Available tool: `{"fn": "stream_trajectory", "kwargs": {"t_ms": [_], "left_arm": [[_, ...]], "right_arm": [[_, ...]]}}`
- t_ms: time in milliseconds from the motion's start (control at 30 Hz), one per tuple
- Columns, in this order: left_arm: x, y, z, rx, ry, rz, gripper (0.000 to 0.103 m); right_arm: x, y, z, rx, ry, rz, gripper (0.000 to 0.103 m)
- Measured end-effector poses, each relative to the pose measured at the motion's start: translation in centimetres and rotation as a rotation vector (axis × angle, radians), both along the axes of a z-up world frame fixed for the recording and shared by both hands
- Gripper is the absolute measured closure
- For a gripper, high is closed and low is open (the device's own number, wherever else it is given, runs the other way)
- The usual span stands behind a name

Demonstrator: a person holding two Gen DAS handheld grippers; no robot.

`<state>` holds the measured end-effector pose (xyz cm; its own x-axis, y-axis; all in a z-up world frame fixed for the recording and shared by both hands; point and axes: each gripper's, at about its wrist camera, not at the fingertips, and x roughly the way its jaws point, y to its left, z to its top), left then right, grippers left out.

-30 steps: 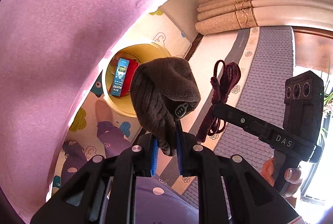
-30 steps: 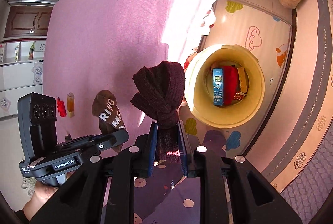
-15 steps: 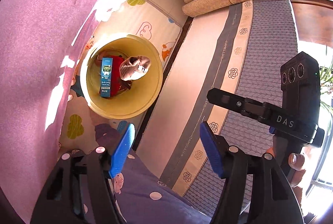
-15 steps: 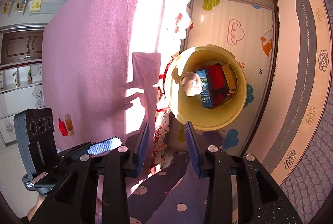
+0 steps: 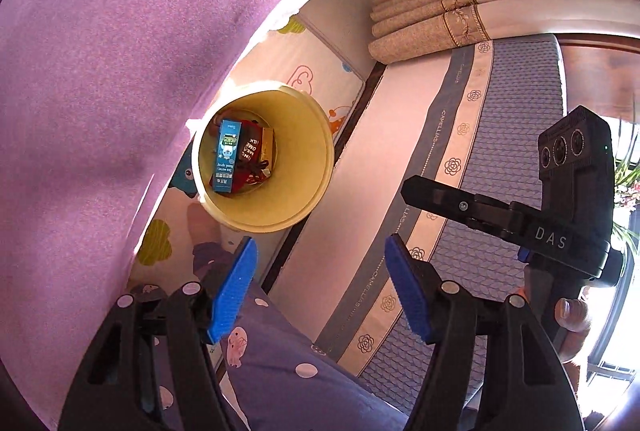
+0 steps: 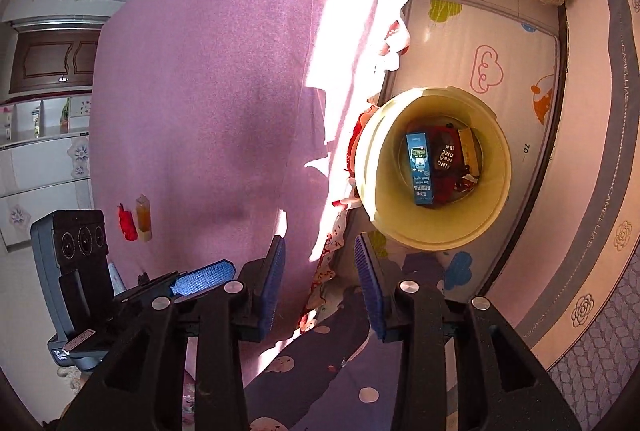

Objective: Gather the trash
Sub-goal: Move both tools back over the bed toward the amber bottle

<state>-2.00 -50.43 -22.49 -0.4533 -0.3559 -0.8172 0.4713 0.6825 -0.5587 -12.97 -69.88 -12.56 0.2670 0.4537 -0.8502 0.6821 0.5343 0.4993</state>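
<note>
Both grippers, left (image 5: 318, 281) and right (image 6: 320, 281), have just opened and hold nothing. 1 yellow bin (image 6: 496, 199) holds 1 blue box (image 6: 420, 167) and perhaps 3 other pieces.

You have one yellow bin (image 6: 496, 199), and inside it you can count one blue box (image 6: 419, 167), one dark brown sock (image 6: 445, 155) and one tan box (image 6: 468, 151). On the pink bed (image 6: 208, 91) you have one red scrap (image 6: 127, 223) and one small bottle (image 6: 143, 218).
</note>
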Motion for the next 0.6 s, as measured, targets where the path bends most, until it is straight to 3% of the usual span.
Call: {"fn": "stream_trajectory", "kwargs": {"t_ms": [233, 600], "left_arm": [[4.0, 7.8, 1.4, -0.012, -0.027, 0.156, 0.037], [9.7, 25.9, 2.7, 0.013, -0.065, 0.464, 0.036]], "right_arm": [[5.9, 6.5, 1.7, 0.001, -0.038, 0.139, 0.067], [15.9, 22.0, 2.6, 0.035, -0.083, 0.380, 0.067]]}}
